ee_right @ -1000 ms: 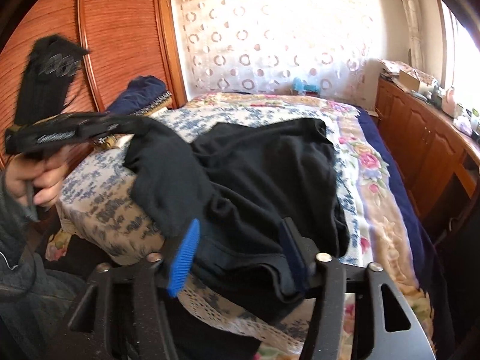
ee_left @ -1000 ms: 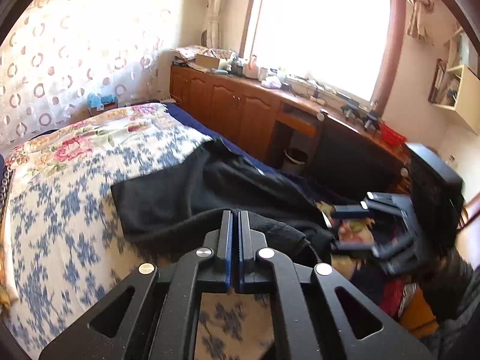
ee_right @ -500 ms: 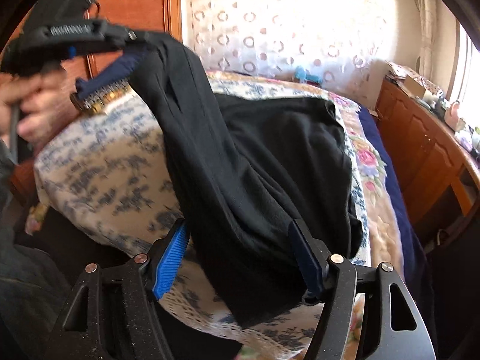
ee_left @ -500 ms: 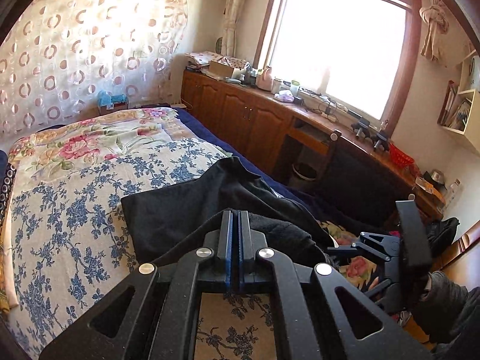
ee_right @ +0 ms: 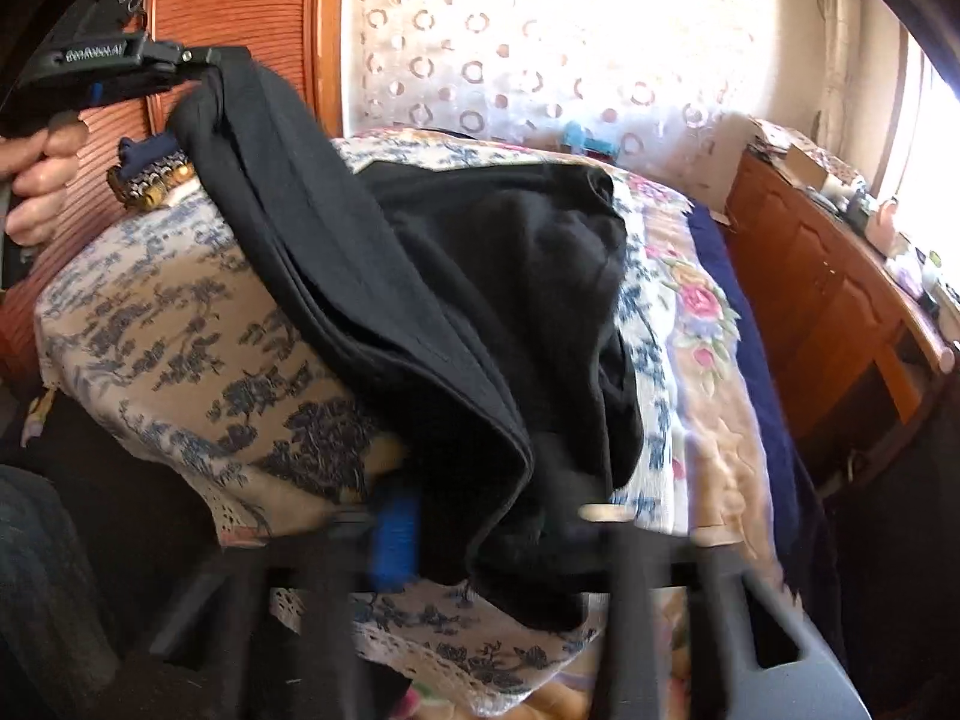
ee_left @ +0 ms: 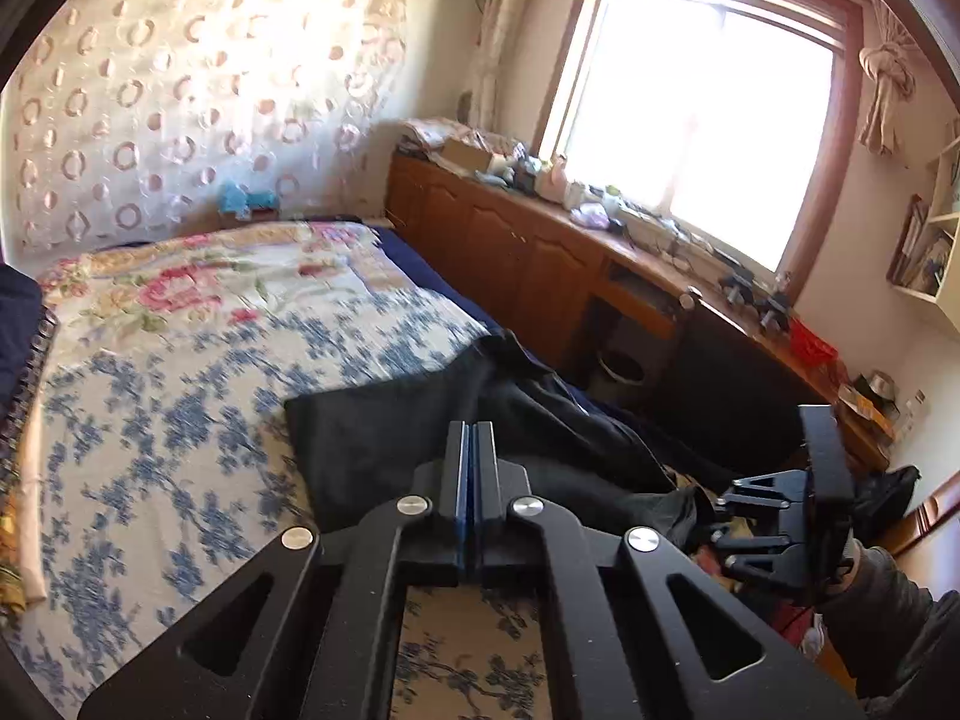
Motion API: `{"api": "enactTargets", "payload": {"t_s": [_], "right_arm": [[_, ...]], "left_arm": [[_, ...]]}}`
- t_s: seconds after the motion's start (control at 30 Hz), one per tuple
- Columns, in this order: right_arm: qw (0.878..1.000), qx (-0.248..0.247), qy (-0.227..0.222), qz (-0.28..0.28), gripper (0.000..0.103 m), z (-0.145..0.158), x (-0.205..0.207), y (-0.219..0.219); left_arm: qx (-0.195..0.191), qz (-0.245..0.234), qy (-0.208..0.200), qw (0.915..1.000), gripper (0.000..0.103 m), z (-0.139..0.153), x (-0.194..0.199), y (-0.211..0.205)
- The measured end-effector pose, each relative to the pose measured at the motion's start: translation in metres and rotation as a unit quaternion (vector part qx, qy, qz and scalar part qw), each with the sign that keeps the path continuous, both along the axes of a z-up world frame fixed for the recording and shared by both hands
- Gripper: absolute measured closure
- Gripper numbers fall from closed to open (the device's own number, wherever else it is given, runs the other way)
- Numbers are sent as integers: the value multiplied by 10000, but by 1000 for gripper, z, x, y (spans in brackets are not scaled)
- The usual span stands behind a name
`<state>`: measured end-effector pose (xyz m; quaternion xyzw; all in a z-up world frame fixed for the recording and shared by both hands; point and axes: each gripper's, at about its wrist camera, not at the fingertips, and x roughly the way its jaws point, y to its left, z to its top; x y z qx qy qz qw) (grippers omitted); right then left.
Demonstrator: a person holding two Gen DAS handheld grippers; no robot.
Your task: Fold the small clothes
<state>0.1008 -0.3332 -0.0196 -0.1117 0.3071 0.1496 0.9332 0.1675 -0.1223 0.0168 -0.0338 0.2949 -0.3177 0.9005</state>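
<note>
A black garment (ee_right: 468,276) lies across the floral bed (ee_right: 180,348), with one corner lifted off it. My left gripper (ee_right: 198,60), held by a hand (ee_right: 36,174) at the upper left, is shut on that corner. In the left wrist view its fingers (ee_left: 473,429) stand pressed together over the garment (ee_left: 384,438). My right gripper (ee_right: 486,534) is blurred at the bed's near edge and its jaws are closing on the garment's hanging lower edge. A blue pad (ee_right: 393,534) touches the cloth. The right gripper (ee_left: 717,519) also shows with the cloth's end running into its fingers.
A wooden cabinet (ee_left: 510,252) cluttered with small items runs under the bright window to the right of the bed. A wooden wardrobe (ee_right: 240,0) stands at the left. Dark blue folded cloth (ee_right: 144,150) lies near the bed's far left corner. A patterned curtain (ee_left: 180,90) hangs behind.
The left gripper has carried the garment's corner up and to the left, stretching the cloth. The right gripper has sunk toward the bed's edge and its jaws have narrowed on the hanging edge.
</note>
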Motion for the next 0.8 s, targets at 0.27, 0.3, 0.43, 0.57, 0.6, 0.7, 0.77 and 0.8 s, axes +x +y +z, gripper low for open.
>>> {"api": "enactTargets", "payload": {"t_s": [0.27, 0.3, 0.43, 0.57, 0.6, 0.7, 0.77, 0.8], "right_arm": [[9966, -266, -637, 461, 96, 47, 19, 24], [9962, -300, -649, 489, 96, 50, 24, 27], [9961, -180, -590, 635, 96, 54, 44, 28], [9951, -47, -582, 800, 96, 67, 75, 29], [9949, -20, -578, 830, 96, 72, 80, 24], [9954, 135, -450, 838, 96, 74, 118, 24], [9966, 348, -181, 723, 96, 74, 157, 20], [9970, 430, -3, 637, 96, 70, 171, 17]], "left_arm": [[72, 195, 134, 9997, 101, -15, 18, 19], [111, 200, 181, 9996, 101, -20, 20, 20], [256, 244, 296, 9989, 101, -34, 27, 24], [275, 355, 327, 9985, 101, -35, 38, 33], [296, 378, 325, 9983, 101, -35, 40, 35], [363, 426, 317, 9979, 101, -36, 48, 38], [407, 460, 343, 9975, 101, -40, 55, 39], [423, 471, 366, 9973, 101, -42, 58, 39]]}}
